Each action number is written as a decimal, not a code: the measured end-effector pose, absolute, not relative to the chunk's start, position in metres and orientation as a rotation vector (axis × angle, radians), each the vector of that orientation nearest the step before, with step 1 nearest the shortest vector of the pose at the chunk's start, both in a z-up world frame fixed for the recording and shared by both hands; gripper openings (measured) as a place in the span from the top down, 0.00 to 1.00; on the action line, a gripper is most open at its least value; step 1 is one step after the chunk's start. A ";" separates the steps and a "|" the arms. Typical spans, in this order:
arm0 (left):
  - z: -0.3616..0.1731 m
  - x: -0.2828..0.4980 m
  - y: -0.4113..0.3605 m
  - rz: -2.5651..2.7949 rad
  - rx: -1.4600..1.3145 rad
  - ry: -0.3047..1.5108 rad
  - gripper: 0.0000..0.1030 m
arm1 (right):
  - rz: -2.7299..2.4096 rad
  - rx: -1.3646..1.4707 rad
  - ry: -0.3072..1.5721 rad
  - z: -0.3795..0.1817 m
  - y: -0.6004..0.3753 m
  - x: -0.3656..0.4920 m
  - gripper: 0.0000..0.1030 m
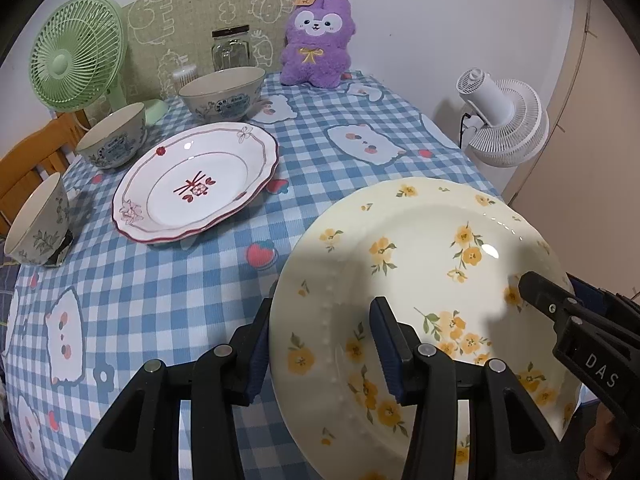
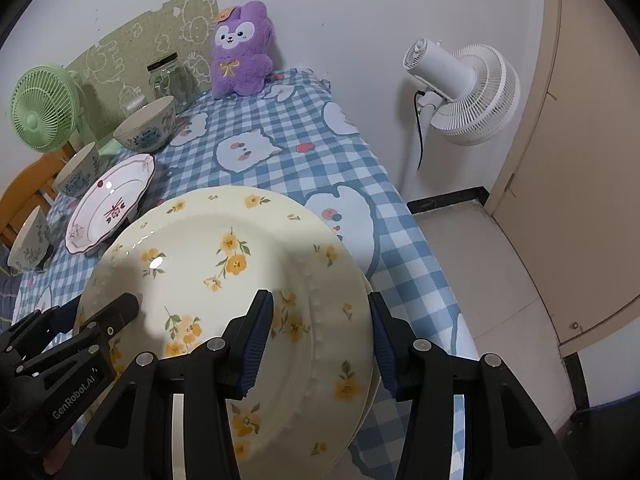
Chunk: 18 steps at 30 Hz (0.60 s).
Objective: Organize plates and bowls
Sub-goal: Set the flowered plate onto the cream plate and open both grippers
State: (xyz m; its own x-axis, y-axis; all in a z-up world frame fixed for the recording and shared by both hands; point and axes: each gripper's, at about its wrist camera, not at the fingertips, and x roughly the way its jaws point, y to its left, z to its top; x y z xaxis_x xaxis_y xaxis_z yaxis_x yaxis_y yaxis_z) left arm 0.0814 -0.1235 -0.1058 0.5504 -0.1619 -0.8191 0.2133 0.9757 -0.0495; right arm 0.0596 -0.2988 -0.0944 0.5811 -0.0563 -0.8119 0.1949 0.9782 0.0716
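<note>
Jaws of left gripper point(image 1: 320, 344) and right gripper point(image 2: 322, 338) clamp opposite rims of tilted yellow-flowered plate point(image 1: 420, 264), face up.

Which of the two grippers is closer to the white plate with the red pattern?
Left. The left gripper holds the yellow-flowered plate by the rim that faces the red-patterned plate; the right gripper holds the opposite rim, farther away.

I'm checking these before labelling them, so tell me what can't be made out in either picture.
- Left wrist view: the near rim of the cream yellow-flowered plate is cut off by the frame's bottom edge.
- Right wrist view: a second rim shows under that plate; the plate hides the rest.
- Both views: the plate hides the tablecloth beneath, so contact is unclear.
</note>
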 end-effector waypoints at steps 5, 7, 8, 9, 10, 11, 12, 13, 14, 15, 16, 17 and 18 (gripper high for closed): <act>-0.108 0.076 -0.123 -0.216 0.063 0.953 0.53 | -0.151 0.147 0.940 -0.096 -0.298 0.055 0.51; -0.109 0.075 -0.124 -0.212 0.070 0.950 0.52 | -0.153 0.144 0.939 -0.095 -0.297 0.052 0.51; -0.109 0.073 -0.124 -0.208 0.073 0.947 0.52 | -0.155 0.141 0.939 -0.095 -0.297 0.052 0.51; -0.110 0.073 -0.124 -0.206 0.077 0.945 0.52 | -0.157 0.139 0.939 -0.095 -0.296 0.051 0.51; -0.110 0.073 -0.125 -0.205 0.080 0.944 0.52 | -0.158 0.136 0.938 -0.095 -0.296 0.052 0.51; -0.111 0.073 -0.125 -0.204 0.081 0.945 0.52 | -0.161 0.132 0.938 -0.095 -0.295 0.051 0.51; -0.112 0.073 -0.125 -0.204 0.081 0.947 0.52 | -0.164 0.128 0.938 -0.095 -0.295 0.051 0.51; -0.113 0.073 -0.125 -0.205 0.079 0.951 0.52 | -0.167 0.124 0.937 -0.095 -0.294 0.051 0.51; -0.115 0.073 -0.124 -0.207 0.073 0.959 0.52 | -0.171 0.119 0.936 -0.095 -0.293 0.052 0.50; -0.117 0.073 -0.124 -0.210 0.068 0.965 0.52 | -0.176 0.116 0.935 -0.095 -0.293 0.052 0.50; -0.117 0.073 -0.124 -0.209 0.068 0.963 0.52 | -0.179 0.116 0.933 -0.096 -0.293 0.052 0.50; -0.117 0.073 -0.125 -0.207 0.070 0.958 0.52 | -0.182 0.115 0.931 -0.096 -0.293 0.052 0.50; -0.117 0.073 -0.125 -0.204 0.072 0.956 0.52 | -0.182 0.116 0.930 -0.096 -0.293 0.053 0.49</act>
State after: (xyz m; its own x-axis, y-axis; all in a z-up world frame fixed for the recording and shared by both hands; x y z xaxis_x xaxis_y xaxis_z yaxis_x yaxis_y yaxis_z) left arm 0.0728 -0.1252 -0.1172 0.5593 -0.1409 -0.8169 0.2041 0.9785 -0.0291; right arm 0.0527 -0.2933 -0.0961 0.5842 -0.1058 -0.8047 0.2054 0.9785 0.0205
